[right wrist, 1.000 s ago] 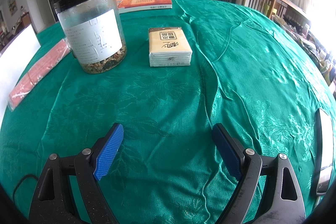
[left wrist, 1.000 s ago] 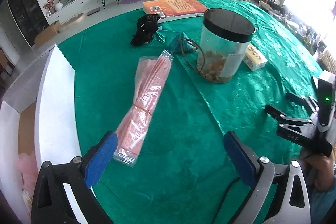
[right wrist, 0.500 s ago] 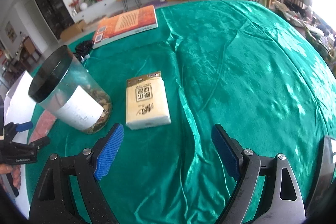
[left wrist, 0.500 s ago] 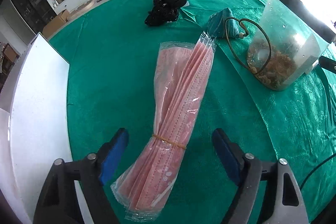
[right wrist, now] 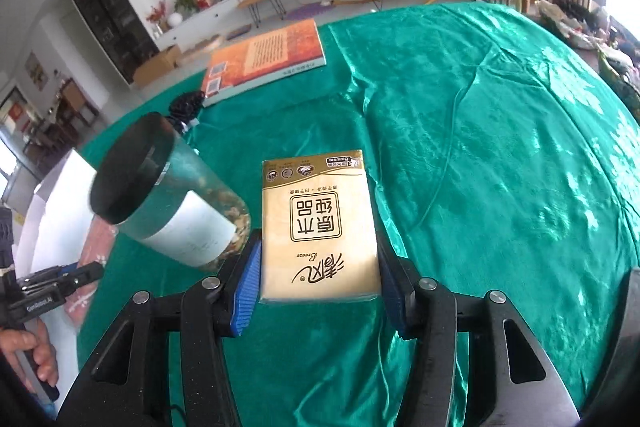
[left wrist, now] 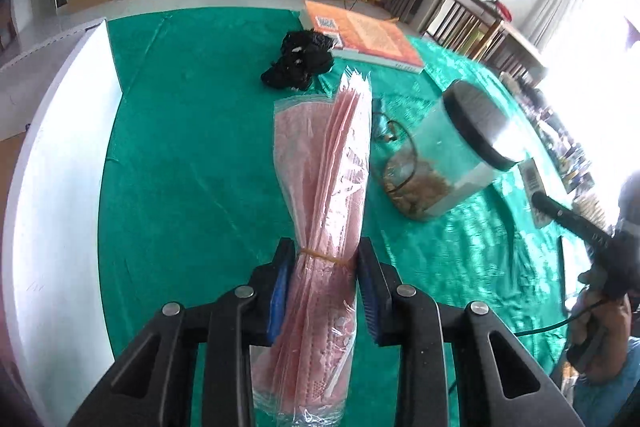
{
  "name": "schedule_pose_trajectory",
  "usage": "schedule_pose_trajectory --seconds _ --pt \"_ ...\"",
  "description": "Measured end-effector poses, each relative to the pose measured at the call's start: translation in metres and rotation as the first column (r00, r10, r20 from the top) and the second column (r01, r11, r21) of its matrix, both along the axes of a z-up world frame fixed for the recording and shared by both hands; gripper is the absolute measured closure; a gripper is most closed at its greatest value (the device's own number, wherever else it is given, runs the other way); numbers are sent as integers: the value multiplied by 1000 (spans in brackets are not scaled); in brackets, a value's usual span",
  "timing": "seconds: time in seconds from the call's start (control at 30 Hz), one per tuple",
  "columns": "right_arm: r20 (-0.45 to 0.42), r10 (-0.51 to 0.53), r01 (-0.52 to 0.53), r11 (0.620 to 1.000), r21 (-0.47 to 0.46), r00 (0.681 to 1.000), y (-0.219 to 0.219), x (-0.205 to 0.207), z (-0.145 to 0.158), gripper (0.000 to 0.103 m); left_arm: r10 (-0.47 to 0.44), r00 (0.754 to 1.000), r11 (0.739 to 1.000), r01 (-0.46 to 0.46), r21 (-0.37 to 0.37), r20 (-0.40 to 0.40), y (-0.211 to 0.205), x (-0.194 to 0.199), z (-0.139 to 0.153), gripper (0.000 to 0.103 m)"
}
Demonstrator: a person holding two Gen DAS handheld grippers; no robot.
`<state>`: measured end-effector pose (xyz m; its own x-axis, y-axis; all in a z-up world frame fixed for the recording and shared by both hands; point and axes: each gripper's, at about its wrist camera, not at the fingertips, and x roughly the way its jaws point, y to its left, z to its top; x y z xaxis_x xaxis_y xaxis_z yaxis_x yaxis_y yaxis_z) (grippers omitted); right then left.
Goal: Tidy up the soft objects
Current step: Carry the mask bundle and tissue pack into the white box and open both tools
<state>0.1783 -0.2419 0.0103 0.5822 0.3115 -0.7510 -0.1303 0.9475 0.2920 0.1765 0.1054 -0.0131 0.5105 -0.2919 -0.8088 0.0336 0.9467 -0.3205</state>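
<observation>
Pink masks in a clear bag sat clamped between the left gripper jaws, which had just been closing. The right gripper jaws had likewise closed onto the tissue pack between them.

So on my table the mask pack sat between my left gripper's pads, jar just to its right, black bundle and book behind. Tissue pack lay between my right gripper's pads, right of the jar.
</observation>
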Motion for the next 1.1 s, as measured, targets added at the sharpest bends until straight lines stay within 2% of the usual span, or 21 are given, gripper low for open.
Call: schedule_pose_trajectory --seconds 0.1,0.17,0.27,0.37,0.5,0.6,0.63,0.67,0.7,0.73,0.8,0.83,0.9,1.0,1.1 --pt "43 21 -23 999 32 999 6 -33 24 48 14 998 998 -10 -60 63 13 -30 32 72" --pt "73 66 -69 996 48 995 22 -53 41 48 34 994 997 -26 -73 104 29 -51 53 72" --pt "111 151 -162 983 92 982 61 -76 68 48 81 984 996 -74 -50 156 62 -83 82 72" --pt "156 264 -285 949 133 952 117 -97 98 48 156 971 987 -160 8 179 106 -113 100 72" --pt "202 430 -466 864 191 880 203 -125 127 47 301 934 939 -326 111 191 170 -152 104 72" --pt "199 537 -570 798 197 820 268 -141 132 47 400 896 873 -436 219 190 206 -173 92 68" --pt "197 566 -598 779 190 800 286 -147 130 46 422 889 847 -457 271 179 214 -177 86 60" --pt "194 599 -628 754 189 777 304 -153 128 43 437 884 828 -468 310 165 221 -180 78 38" --pt "184 635 -660 728 184 751 320 -158 123 39 454 877 810 -480 336 157 225 -185 70 24" --pt "165 668 -689 702 183 725 333 -161 118 27 472 866 793 -498 351 163 228 -189 64 5" --pt "147 694 -709 682 180 705 341 -164 105 26 488 851 770 -525 363 196 227 -195 57 3" --pt "150 692 -708 685 170 706 339 -165 100 26 485 852 769 -523 367 198 223 -196 53 3" --pt "162 658 -676 726 126 736 323 -162 91 26 476 858 784 -514 348 195 215 -191 47 3" --pt "157 562 -578 812 80 812 280 -144 72 25 429 880 828 -473 300 204 192 -181 49 3" --pt "139 415 -419 908 2 899 229 -125 43 25 357 905 869 -412 274 231 156 -168 58 3"
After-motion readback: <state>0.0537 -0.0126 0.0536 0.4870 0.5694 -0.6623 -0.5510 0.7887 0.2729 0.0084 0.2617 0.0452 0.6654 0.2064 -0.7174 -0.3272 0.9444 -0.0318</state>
